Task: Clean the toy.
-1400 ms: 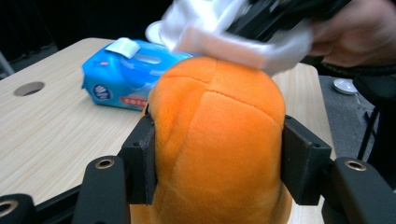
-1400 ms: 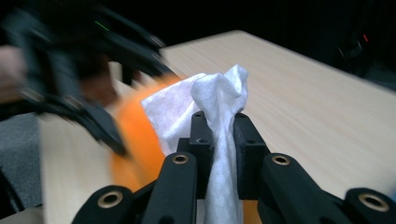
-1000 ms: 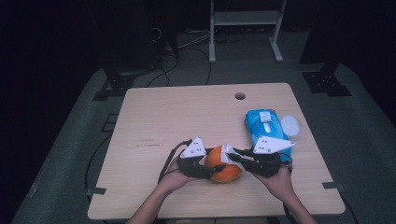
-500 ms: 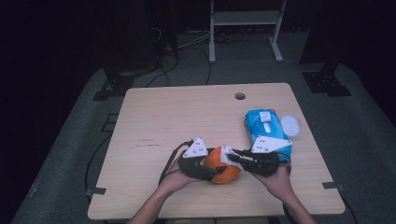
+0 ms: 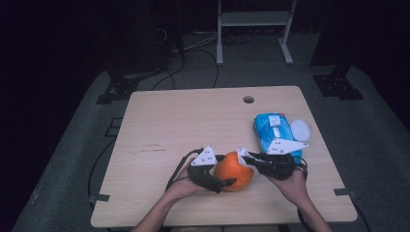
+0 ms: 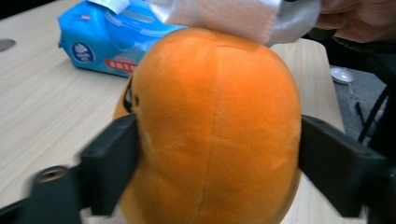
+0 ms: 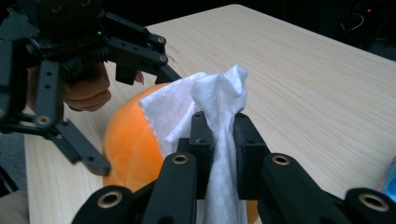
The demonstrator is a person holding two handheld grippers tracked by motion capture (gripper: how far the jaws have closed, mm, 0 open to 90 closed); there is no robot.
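From the high view, a person works at a pale wooden surface [image 5: 193, 125], the left gripper [image 5: 220, 180] cradling an orange plush toy [image 5: 234, 170] near the front edge while the right gripper [image 5: 247, 157] brings a white wipe [image 5: 241, 152] to the toy's top; a blue wipe pack [image 5: 272, 130] lies just behind the right hand, a small white lid [image 5: 300, 128] beside it. In the left gripper view, the plush toy [image 6: 215, 130] sits between the two black jaws, which have just been opening and now stand wide at its flanks, whether pressing or barely touching is hard to tell, as the wipe [image 6: 233, 16] rests on its crown and the pack [image 6: 112, 42] lies beyond. In the right gripper view, the jaws are nearly closed, pinching the bunched wipe [image 7: 219, 116] upright, its loose corner draped on the toy [image 7: 128, 140], with the left gripper [image 7: 135, 116] behind it. Judging by this, wiping is under way: the wipe is out and on the toy; most of its surface appears left to clean.
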